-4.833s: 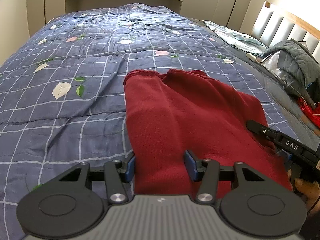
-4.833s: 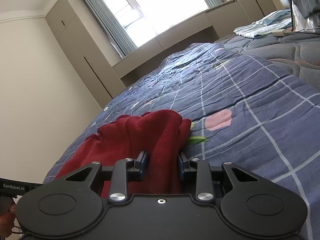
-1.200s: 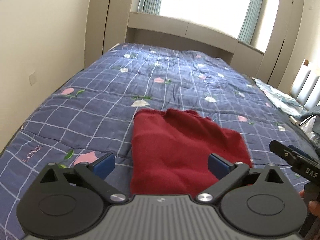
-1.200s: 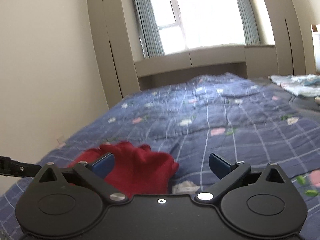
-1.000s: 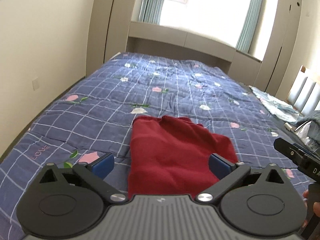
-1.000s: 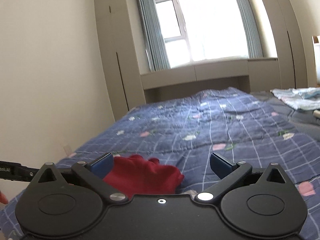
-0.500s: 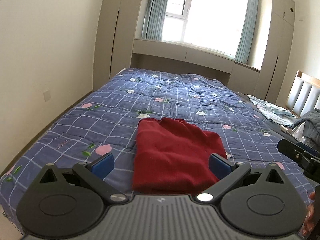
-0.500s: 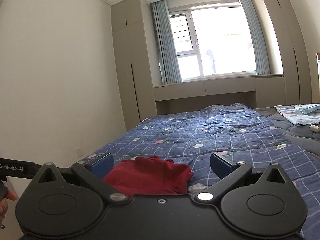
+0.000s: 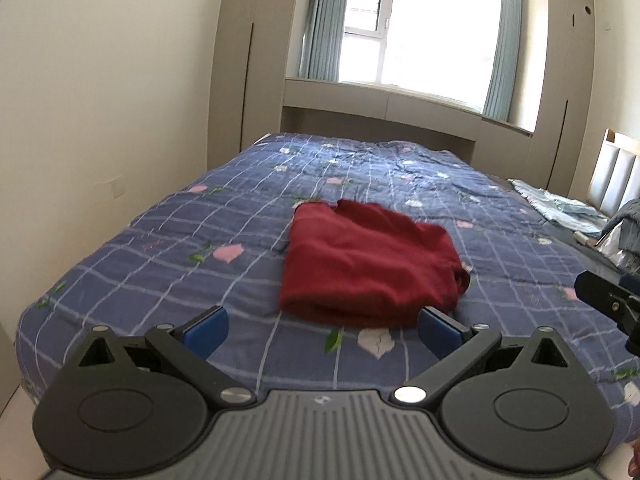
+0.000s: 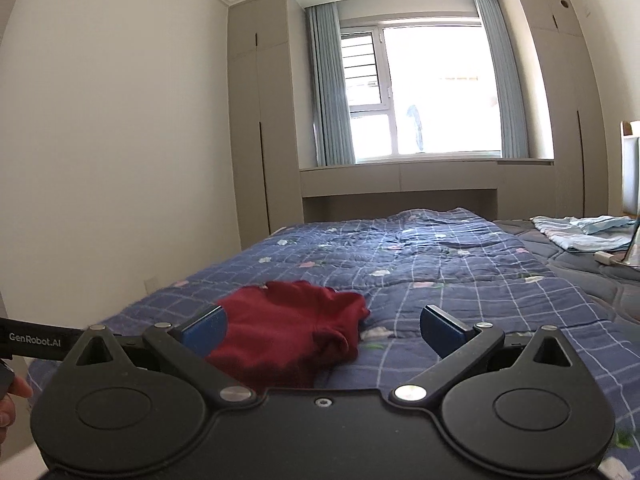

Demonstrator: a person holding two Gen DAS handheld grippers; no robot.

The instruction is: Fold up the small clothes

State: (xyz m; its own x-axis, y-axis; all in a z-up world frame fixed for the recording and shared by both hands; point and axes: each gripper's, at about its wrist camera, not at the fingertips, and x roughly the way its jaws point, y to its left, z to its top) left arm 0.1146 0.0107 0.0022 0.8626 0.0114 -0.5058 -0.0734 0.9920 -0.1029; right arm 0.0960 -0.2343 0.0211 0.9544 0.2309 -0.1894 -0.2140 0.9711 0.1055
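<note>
A dark red garment lies folded into a rough rectangle on the blue checked quilt. It also shows in the right wrist view, low and left of centre. My left gripper is open and empty, held back from the garment's near edge and above the bed. My right gripper is open and empty, also pulled back from the bed. The right gripper's side shows at the right edge of the left wrist view.
The bed's near edge and left side run along a cream wall. A light blue folded cloth and a grey pile of clothes lie at the right by the headboard. Wardrobes and a window stand behind.
Both grippers let go of the red garment, opened wide and drew back and up from the bed. The garment stays folded on the quilt.
</note>
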